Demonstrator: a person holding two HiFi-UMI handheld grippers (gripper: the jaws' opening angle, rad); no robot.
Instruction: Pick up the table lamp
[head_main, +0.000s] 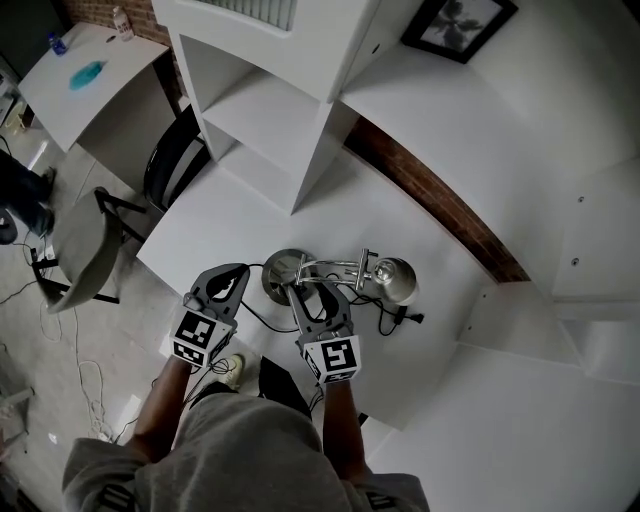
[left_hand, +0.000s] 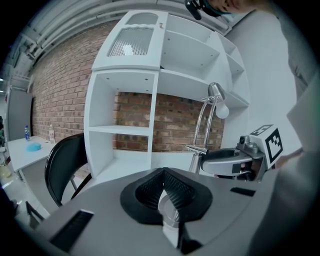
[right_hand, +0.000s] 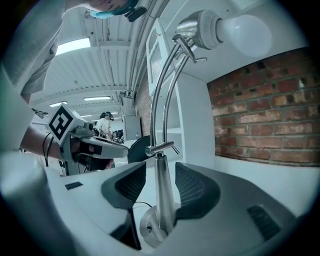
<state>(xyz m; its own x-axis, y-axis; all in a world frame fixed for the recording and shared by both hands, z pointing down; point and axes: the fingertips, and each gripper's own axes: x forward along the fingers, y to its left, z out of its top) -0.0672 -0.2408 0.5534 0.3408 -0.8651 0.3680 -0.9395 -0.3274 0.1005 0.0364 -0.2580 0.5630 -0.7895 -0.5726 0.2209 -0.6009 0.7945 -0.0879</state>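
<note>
- The right gripper (head_main: 315, 290) is wide open, straddling the table lamp's (head_main: 335, 272) stem (right_hand: 161, 185) low by the base (right_hand: 149, 229), with its pads not pressing.
- The lamp stands upright on the white desk (head_main: 250, 215).
- Centre the stem, squeeze squarely and lift straight, since the head looks top-heavy.
- The left gripper (left_hand: 162, 187) is closed and empty.
- The right gripper view shows the gaps beside the stem. Only the head view shows the trailing cord (head_main: 390, 322).

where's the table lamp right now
In the head view the table lamp stands near centre on the white desk, in front of the shelf unit; its stem sits between the open jaws of the right gripper.
</note>
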